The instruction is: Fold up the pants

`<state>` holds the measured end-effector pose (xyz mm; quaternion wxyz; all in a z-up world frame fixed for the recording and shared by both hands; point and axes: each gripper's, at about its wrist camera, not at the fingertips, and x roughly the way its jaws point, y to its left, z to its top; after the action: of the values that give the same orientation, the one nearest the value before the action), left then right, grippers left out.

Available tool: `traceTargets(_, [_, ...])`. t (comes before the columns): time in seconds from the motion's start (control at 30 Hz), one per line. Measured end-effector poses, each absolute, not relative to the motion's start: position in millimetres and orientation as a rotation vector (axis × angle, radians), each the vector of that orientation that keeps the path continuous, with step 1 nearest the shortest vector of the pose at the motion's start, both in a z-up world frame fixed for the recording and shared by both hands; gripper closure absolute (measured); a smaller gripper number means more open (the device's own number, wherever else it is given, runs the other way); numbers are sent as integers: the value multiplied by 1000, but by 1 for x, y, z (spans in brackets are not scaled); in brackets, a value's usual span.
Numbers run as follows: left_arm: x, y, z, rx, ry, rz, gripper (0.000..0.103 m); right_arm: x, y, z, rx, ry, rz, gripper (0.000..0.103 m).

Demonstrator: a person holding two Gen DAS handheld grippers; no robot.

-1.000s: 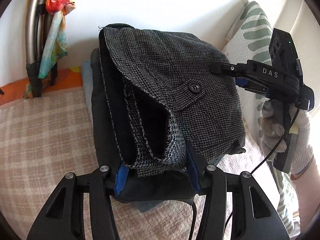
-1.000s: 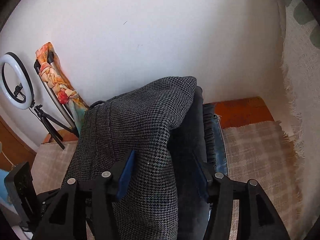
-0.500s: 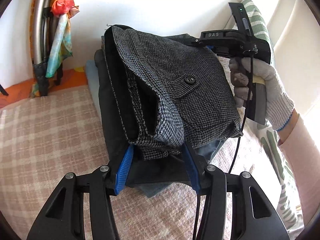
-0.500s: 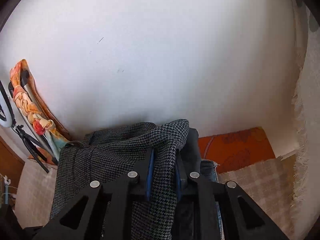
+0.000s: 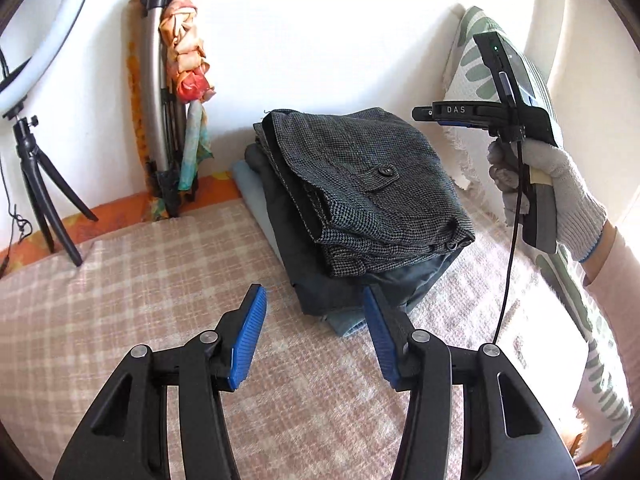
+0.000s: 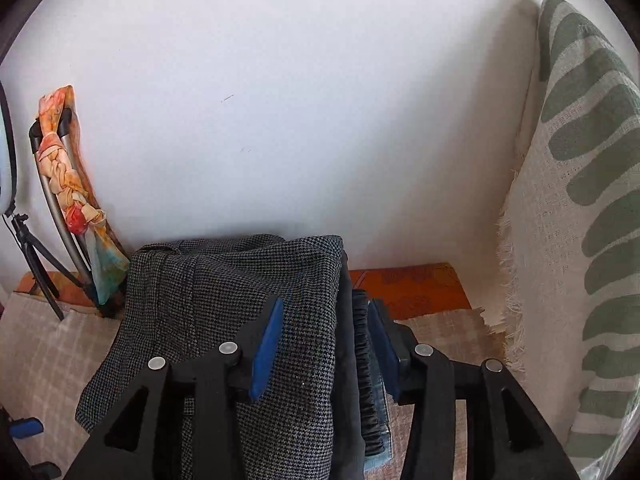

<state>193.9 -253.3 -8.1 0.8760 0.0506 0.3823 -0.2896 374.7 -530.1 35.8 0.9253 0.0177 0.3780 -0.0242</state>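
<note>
The folded grey houndstooth pants (image 5: 368, 188) sit atop a stack of folded clothes (image 5: 352, 280) at frame centre on the checked bed cover (image 5: 140, 288). The left tool (image 5: 314, 336) hangs released, empty, short of the stack. The right tool (image 6: 326, 344) is opening, cloth between its fingers: lift clear without dragging the fold.

I see rough woven wool pants (image 5: 360, 184), a matt checked cloth cover (image 5: 140, 280), ribbed blue rubber pads (image 5: 246, 344).

Checked blanket (image 5: 168, 280) carries folded clothes stack (image 5: 360, 200)
</note>
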Motion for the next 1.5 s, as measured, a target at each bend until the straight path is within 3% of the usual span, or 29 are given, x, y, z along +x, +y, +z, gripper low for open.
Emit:
traceTargets(0.2, [159, -246, 19, 126, 758, -603, 52, 324, -515, 57, 48, 759, -53, 42])
traceTargets(0.27, [148, -242, 26, 127, 744, -606, 44, 307, -506, 66, 39, 752, -46, 34])
traceTargets(0.9, [28, -164, 62, 151, 601, -563, 24, 79, -403, 106, 14, 625, -27, 5])
traceTargets(1.5, [10, -95, 14, 107, 596, -404, 22, 27, -346, 64, 24, 598, -63, 0])
